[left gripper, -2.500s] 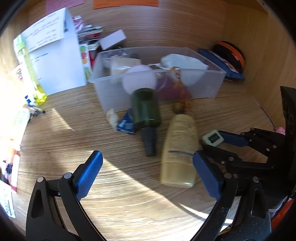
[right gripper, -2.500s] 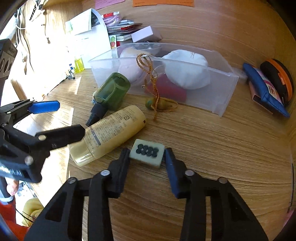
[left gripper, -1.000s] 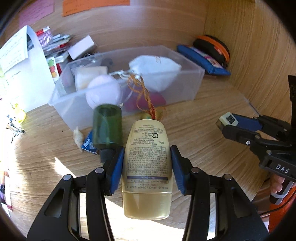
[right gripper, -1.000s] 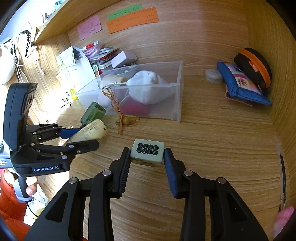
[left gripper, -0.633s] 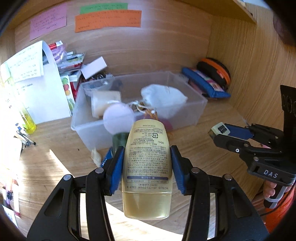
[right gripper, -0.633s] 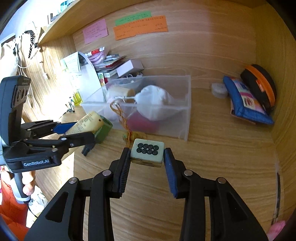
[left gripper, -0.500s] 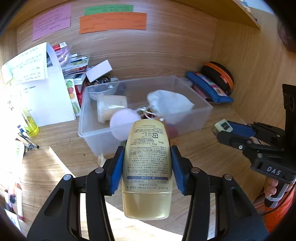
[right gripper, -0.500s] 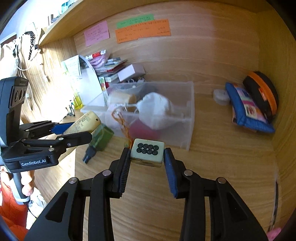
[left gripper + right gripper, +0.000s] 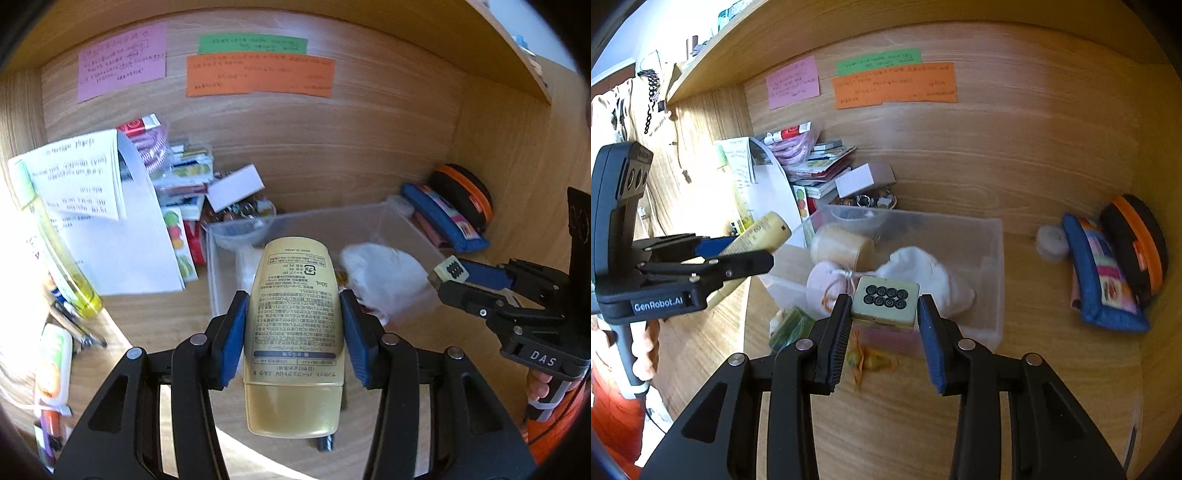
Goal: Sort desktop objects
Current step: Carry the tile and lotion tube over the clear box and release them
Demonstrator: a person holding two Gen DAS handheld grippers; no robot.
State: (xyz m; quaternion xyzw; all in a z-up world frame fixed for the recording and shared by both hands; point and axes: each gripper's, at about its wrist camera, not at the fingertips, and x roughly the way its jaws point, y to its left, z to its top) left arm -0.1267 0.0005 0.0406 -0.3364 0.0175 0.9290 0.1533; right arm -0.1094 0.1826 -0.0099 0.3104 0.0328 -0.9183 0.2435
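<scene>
Two grippers, both loaded and off the surface (image 9: 1052, 369). Left gripper (image 9: 293, 325) is clamped on a yellow lotion bottle (image 9: 295, 332), pads on its sides, cap end toward the camera. Right gripper (image 9: 884, 317) pinches a pale mahjong tile (image 9: 885, 302), dotted face up.

Just past the right gripper's fingertips, an orange tassel charm (image 9: 868, 363) and a dark green bottle (image 9: 788, 328) lie on the surface against the near wall of the clear plastic bin (image 9: 991, 280). Inside the bin: white cloth pouch (image 9: 923, 273), pink round item (image 9: 822, 282), beige cylinder (image 9: 840, 249) and a clear cup at the back; something pink shows through the front wall — cannot tell what.

Right view only: tassel charm, green bottle, pink item, a small white roll (image 9: 1049, 240) beside the blue pouch (image 9: 1104, 273). Left view only: yellow-green bottle (image 9: 62, 266) and pens at the left edge. Far back in both — coloured notes (image 9: 258, 74) on the wall.
</scene>
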